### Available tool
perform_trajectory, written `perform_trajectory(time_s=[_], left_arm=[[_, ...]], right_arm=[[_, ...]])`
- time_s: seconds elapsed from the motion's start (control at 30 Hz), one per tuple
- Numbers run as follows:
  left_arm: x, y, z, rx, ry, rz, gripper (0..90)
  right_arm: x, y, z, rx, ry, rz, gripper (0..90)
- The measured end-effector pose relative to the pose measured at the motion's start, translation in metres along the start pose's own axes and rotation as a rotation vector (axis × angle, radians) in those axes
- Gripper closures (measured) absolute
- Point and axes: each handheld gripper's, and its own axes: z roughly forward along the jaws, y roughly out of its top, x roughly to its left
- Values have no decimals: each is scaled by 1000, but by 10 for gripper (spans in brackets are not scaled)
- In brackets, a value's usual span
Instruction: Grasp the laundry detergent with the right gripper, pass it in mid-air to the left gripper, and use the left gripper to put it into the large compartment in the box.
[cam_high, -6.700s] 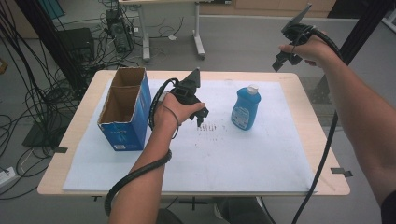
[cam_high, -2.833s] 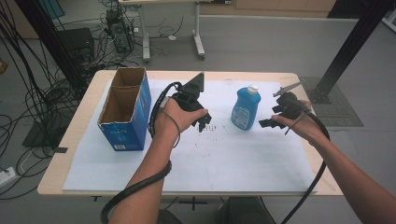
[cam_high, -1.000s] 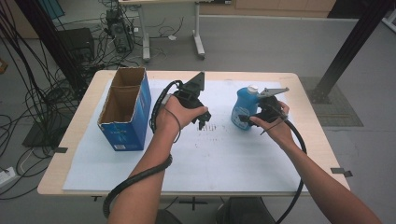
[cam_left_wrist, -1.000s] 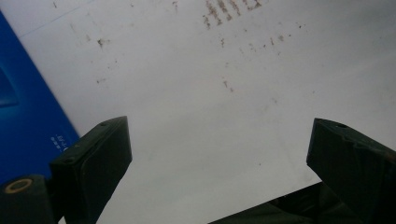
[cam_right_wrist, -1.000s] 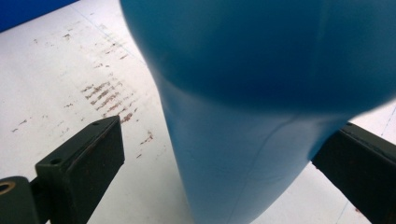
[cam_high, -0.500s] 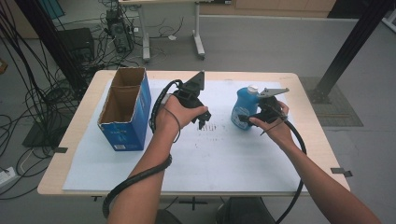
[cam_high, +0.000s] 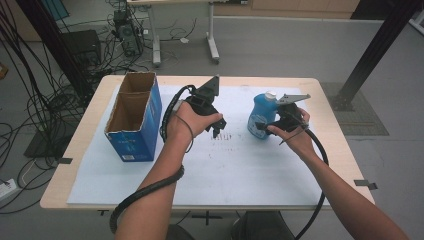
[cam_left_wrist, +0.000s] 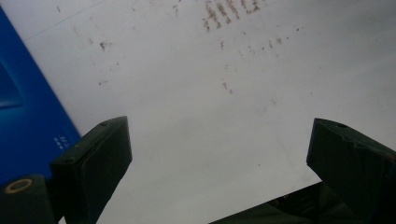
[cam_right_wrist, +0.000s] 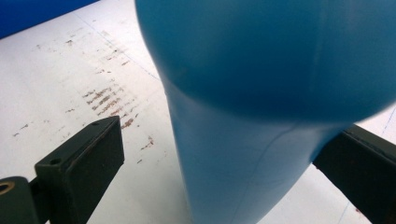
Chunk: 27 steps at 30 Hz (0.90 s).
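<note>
A blue bottle with a pale cap stands upright on the white sheet, right of centre. My right gripper is open, one jaw on each side of the bottle's body. In the right gripper view the bottle stands between the jaws with a gap to the left one; the right jaw sits close behind its edge. My left gripper hovers over the middle of the sheet, pointing down. Its jaws stand wide open with nothing between them.
An open blue cardboard box stands at the left of the table, and its blue side borders the left gripper view. A white sheet with faint brown marks covers the wooden table. Cables and desk legs lie on the floor beyond.
My right gripper came down from high at the far right and moved left to the bottle, its jaws now around it. The left gripper has stayed in place.
</note>
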Motion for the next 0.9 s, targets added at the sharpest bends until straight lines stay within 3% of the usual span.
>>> perform_trajectory(time_s=[0.9], left_arm=[[-2,1,-3,-3,7,1,71]], right_arm=[[-1,0,-2,-15,3,3,22]])
